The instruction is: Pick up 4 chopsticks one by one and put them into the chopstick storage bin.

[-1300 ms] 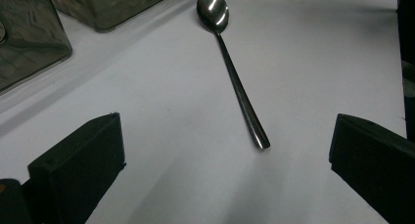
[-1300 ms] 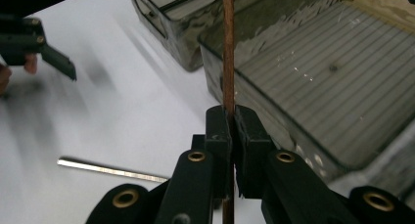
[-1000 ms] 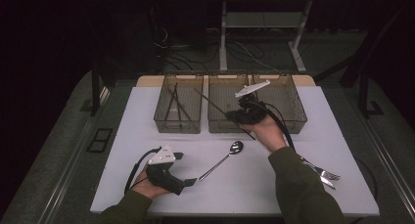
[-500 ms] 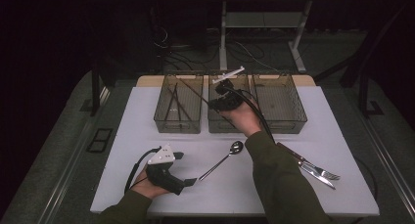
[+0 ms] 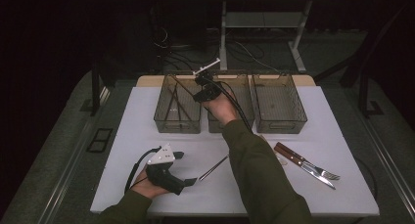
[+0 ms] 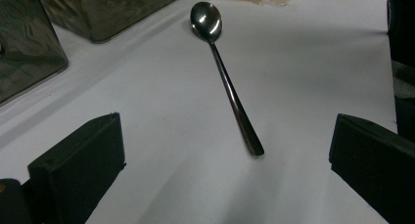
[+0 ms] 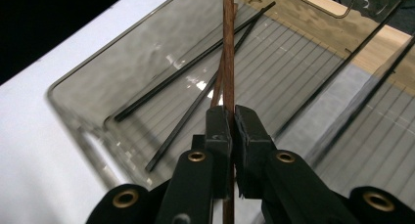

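Item: thin brown wooden chopstick (image 7: 227,53), clamped upright-ish between the jaws of the right gripper (image 7: 231,131), w/ its length running out past the jaw tips and its tail below them. Location: over the left smoky-grey see-through plastic bin (image 7: 88,92), which already holds black chopsticks (image 7: 195,62) lying slantwise on its ribbed floor. Step in hand, by my reading: drop-off into that bin. Advice: lower the tip inside the walls, lay the stick roughly parallel w/ the black ones, then let go low so it doesn't bounce out. Left gripper (image 5: 169,172): resting on the white bench (image 5: 342,131), jaws wide, nothing between the pads; long-handled polished steel spoon (image 6: 222,72) lies ahead, handle end between the two jaws but apart from both.
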Motion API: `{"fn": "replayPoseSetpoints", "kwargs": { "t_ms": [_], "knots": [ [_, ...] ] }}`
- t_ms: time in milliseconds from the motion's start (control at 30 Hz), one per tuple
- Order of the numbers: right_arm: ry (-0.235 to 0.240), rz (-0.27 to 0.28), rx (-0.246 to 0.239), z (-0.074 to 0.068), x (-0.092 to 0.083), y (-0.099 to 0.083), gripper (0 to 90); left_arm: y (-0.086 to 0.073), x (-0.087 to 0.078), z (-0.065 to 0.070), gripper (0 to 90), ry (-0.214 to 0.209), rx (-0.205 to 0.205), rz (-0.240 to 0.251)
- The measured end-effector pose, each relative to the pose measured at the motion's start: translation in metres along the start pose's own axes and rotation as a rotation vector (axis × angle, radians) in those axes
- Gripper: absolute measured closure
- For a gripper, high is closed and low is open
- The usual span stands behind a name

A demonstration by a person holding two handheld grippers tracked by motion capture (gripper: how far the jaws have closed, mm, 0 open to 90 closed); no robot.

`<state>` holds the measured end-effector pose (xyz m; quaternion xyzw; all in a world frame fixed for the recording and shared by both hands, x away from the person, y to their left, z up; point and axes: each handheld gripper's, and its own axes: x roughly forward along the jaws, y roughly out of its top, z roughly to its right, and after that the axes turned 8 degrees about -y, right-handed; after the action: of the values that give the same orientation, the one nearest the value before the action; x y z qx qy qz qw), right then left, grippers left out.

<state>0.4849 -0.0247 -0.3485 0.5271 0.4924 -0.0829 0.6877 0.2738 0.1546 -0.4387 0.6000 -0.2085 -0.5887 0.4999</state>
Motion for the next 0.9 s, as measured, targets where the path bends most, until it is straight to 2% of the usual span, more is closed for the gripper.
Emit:
{"fn": "replayPoseSetpoints", "kwargs": {
  "t_ms": [200,467,500,600,700,800,900],
  "knots": [
    [-0.022,-0.031,0.033,-0.003,0.02,0.016,85.4,0.0,0.0,-0.001,0.0,-0.002,0.005,-0.003],
    [-0.063,-0.06,0.053,-0.008,0.042,0.031,84.3,0.0,0.0,-0.001,0.0,-0.007,0.004,0.001],
    [-0.052,-0.049,0.059,-0.008,0.044,0.031,76.7,0.0,0.0,-0.001,0.0,-0.009,0.005,0.001],
    [-0.041,-0.022,0.047,-0.009,0.042,0.032,69.3,0.0,-0.001,-0.001,0.0,-0.01,0.008,0.003],
    [-0.037,-0.021,0.039,-0.008,0.038,0.032,63.4,0.0,0.0,-0.001,0.0,-0.011,0.009,0.001],
    [-0.018,-0.007,0.037,-0.007,0.03,0.031,57.5,0.0,0.0,-0.001,0.0,-0.009,0.01,-0.002],
    [-0.002,0.024,0.016,-0.006,0.022,0.027,48.8,0.0,0.0,-0.001,0.0,-0.008,0.01,-0.002]
  ]
}}
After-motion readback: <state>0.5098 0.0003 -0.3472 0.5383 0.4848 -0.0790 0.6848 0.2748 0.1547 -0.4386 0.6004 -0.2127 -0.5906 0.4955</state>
